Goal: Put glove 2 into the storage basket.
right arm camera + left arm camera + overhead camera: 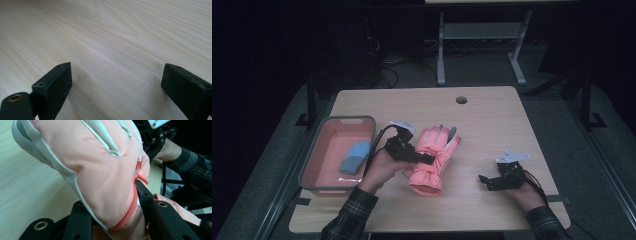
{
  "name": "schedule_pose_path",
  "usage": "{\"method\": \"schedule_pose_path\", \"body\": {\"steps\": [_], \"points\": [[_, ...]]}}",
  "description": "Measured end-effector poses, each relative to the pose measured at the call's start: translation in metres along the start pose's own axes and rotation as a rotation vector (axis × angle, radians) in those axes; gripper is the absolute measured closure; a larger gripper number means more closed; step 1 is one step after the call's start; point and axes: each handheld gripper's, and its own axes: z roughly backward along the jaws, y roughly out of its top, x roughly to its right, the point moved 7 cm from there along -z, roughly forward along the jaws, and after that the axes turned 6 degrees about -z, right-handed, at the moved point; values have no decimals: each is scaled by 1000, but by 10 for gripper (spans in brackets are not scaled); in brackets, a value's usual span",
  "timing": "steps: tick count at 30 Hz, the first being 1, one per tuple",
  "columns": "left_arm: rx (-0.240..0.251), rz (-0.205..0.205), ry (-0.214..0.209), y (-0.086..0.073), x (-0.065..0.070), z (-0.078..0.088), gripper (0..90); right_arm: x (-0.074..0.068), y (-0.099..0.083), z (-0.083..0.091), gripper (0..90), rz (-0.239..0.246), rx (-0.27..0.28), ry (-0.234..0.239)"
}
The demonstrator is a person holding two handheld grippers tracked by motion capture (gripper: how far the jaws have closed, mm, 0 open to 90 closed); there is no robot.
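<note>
We have the left gripper (426, 159) clamped across the pink glove (432, 157), just off the desk (492, 120) beside the pink bin (314, 156); right gripper (484, 180) fingers apart, empty; next, likely carry it binward.

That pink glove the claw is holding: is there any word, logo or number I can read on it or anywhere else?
Glove: a small red stitched mark near the wrist, too blurred to read.
White tags on top of the left claw and the right claw: too small to read.
Bin, blue item, table: no text visible.
</note>
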Motion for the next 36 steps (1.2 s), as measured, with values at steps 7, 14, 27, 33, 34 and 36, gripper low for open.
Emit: {"method": "schedule_pose_path", "body": {"steps": [7, 14, 27, 33, 34, 36], "points": [[34, 4, 17, 4, -2, 16, 650, 0, 0, 0, 95, 3, 2, -1], [51, 6, 54, 5, -8, 35, 650, 0, 0, 0, 96, 3, 2, 0], [82, 23, 123, 1, -22, 75, 651, 0, 0, 0, 96, 4, 3, 0], [99, 34, 160, -5, -29, 97, 650, 0, 0, 0, 96, 4, 3, 0], [101, 34, 164, -7, -31, 100, 650, 0, 0, 0, 96, 3, 2, 0], [108, 39, 174, -9, -32, 105, 650, 0, 0, 0, 96, 4, 3, 0]]}}
